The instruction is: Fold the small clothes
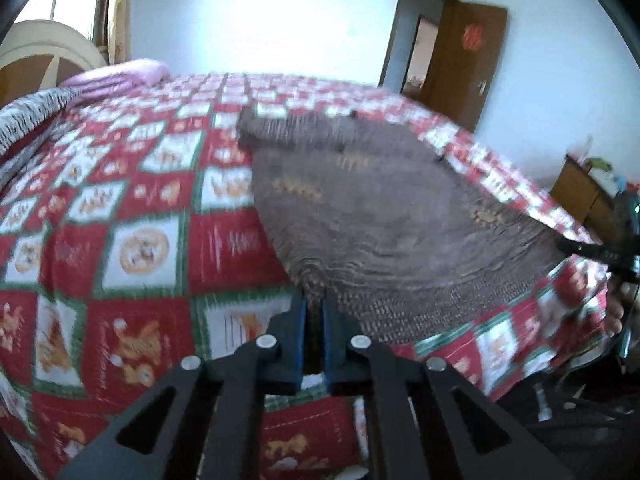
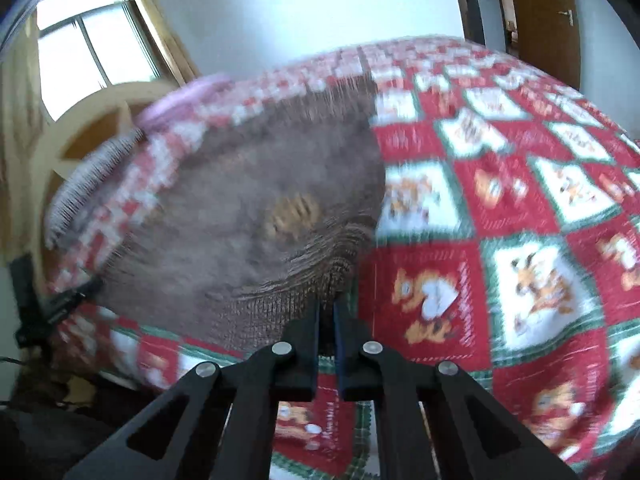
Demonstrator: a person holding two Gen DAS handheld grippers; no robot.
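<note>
A brown knitted garment (image 1: pixel 384 216) lies spread on a bed with a red, white and green checked cover (image 1: pixel 132 208). My left gripper (image 1: pixel 314 304) is shut on the garment's near left corner, and the cloth is pinched between its blue pads. In the right wrist view the same brown garment (image 2: pixel 248 216) fills the left middle, and my right gripper (image 2: pixel 327 308) is shut on its near right corner. The right gripper (image 1: pixel 600 250) also shows at the far right of the left wrist view, holding the cloth's edge. Both views are blurred by motion.
A pink pillow (image 1: pixel 120 74) and a striped blanket (image 1: pixel 32 116) lie at the head of the bed by a cream headboard (image 1: pixel 44 46). A brown door (image 1: pixel 460 60) stands open behind the bed. A wooden cabinet (image 1: pixel 580 196) stands at the right.
</note>
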